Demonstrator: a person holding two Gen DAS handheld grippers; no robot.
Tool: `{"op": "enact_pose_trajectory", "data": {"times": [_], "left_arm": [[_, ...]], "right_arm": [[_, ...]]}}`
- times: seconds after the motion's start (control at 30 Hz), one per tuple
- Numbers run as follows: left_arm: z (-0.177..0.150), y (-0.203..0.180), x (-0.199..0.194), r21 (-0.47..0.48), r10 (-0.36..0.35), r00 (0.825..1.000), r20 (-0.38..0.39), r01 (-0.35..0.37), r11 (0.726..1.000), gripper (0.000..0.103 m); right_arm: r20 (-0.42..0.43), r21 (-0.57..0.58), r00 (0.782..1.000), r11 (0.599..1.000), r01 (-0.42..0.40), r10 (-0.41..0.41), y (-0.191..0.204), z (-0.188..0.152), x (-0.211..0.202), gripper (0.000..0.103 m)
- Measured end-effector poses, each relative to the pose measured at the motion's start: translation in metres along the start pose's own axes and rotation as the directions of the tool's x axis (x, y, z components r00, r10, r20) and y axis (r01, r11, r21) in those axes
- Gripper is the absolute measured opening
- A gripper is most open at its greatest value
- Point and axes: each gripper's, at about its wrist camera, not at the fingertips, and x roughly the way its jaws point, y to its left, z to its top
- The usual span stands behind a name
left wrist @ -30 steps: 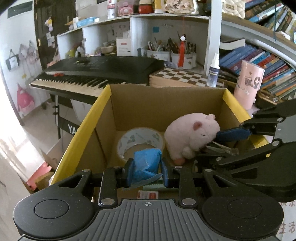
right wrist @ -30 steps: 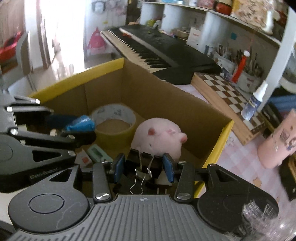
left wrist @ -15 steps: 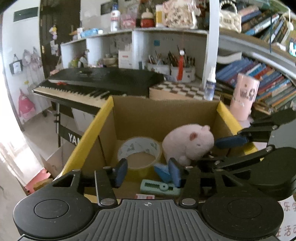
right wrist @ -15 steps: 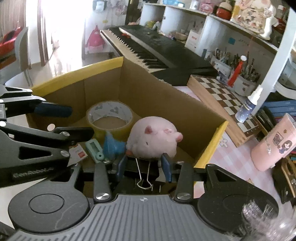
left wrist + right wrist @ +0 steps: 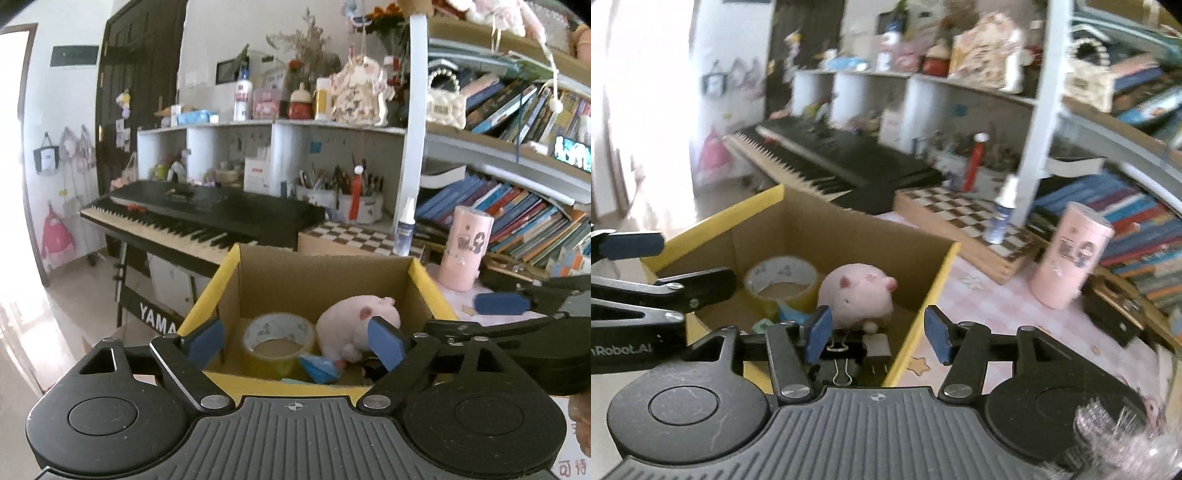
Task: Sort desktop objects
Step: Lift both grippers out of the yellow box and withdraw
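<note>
Both drops are in, and we're backing away from the box (image 5: pixel 424 280)! A second ago our left claw (image 5: pixel 295 341) was pinched on the blue wad (image 5: pixel 319 365); now its jaws have just been opening and stand wide, nothing between them. The wad lies on the box floor, low centre of the left view, just beside the tape roll (image 5: pixel 279 338) and touching the front of the pink plush (image 5: pixel 356 319).

Over on the right, same story. Our right claw (image 5: pixel 877 334) had the binder clips (image 5: pixel 846 350) gripped a second ago; its jaws have just been opening too and now sit at a middling gap, empty. The clips rest inside the box at its near right corner, low centre of the right view, just below the plush (image 5: pixel 858 295) and just behind the left pad. A small green item (image 5: pixel 761 326) peeks out at the box floor to their left; we can't make out what it is.

Both views have pulled back and tipped up since then: more shelf and keyboard (image 5: pixel 192 218) fill the upper frame, and the box sits lower and smaller.

What does it mean? We judge this pair of items sorted, with both claws free for the next pick. On the pink surface (image 5: pixel 979 306) to the right, the pink tube (image 5: pixel 1071 258) and spray bottle (image 5: pixel 1001 218) stand outside the box, possible candidates.
</note>
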Motion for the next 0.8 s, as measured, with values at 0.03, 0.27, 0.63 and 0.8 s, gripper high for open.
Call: {"op": "enact_pose_trajectory", "data": {"times": [0.03,0.27,0.63,0.8], "left_arm": [[-0.002,0.001,-0.005,0.003,0.001,1.000,0.013,-0.001,1.000,0.089],[-0.022,0.010,-0.033,-0.001,-0.016,1.000,0.013,0.016,1.000,0.092],[-0.064,0.011,-0.075,0.085,-0.008,1.000,-0.007,0.009,0.996,0.097],[-0.077,0.009,-0.087,0.119,-0.023,0.999,-0.028,0.027,0.993,0.102]], "right_arm": [[0.010,0.013,1.000,1.000,0.016,-0.016,0.000,-0.003,-0.005,0.057],[0.045,0.111,0.990,0.985,0.131,-0.136,0.008,-0.037,-0.046,0.058],[-0.009,0.283,0.945,0.906,0.315,-0.326,0.033,-0.101,-0.111,0.074],[-0.081,0.328,0.918,0.859,0.393,-0.389,0.039,-0.129,-0.130,0.087]]}}
